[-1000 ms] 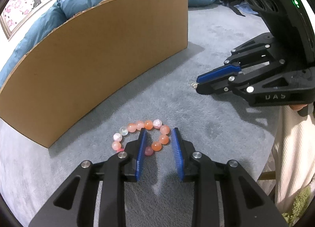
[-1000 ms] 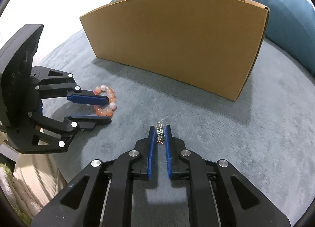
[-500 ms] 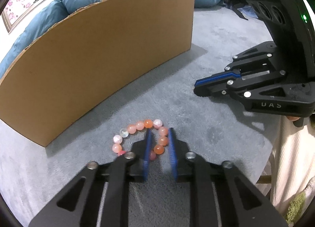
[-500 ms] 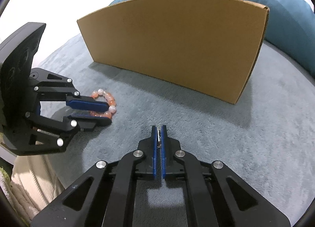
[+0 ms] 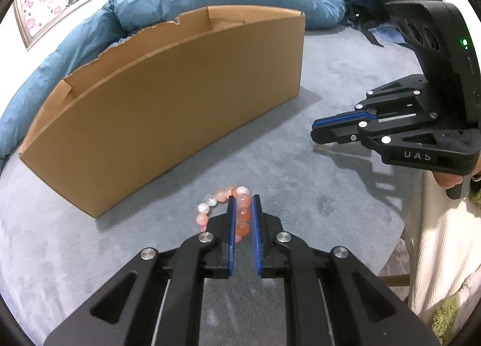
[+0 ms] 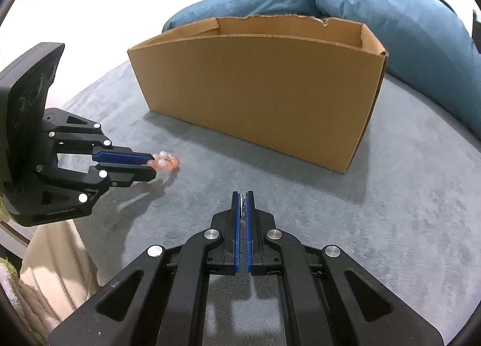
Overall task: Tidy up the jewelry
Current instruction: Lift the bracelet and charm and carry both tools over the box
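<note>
left tongs [image 5: 243, 217] now pinch one side of the beaded bracelet [image 5: 237, 210], jaws narrowed onto a run of orange and pink beads, with the rest of the loop spilling out to the left and just off the grey plush surface [image 5: 270, 171]. a second ago those jaws were wide and only straddling the beads where they lay flat. right tongs [image 6: 243, 207] are pressed almost fully together on a thin silver chain [image 6: 243, 206]; a second ago there was a clear gap around it, half a second ago they had closed. from the left wrist view a small end of the chain seems to dangle under their tip, though it is too small to be sure. both views now look over the rim into the cardboard box [image 6: 264, 90], which they did not before, so both tongs have risen. my reading: both pieces are secured, and the carry to the box just beyond is what remains. behind it lies a blue duvet [image 6: 405, 15].
</note>
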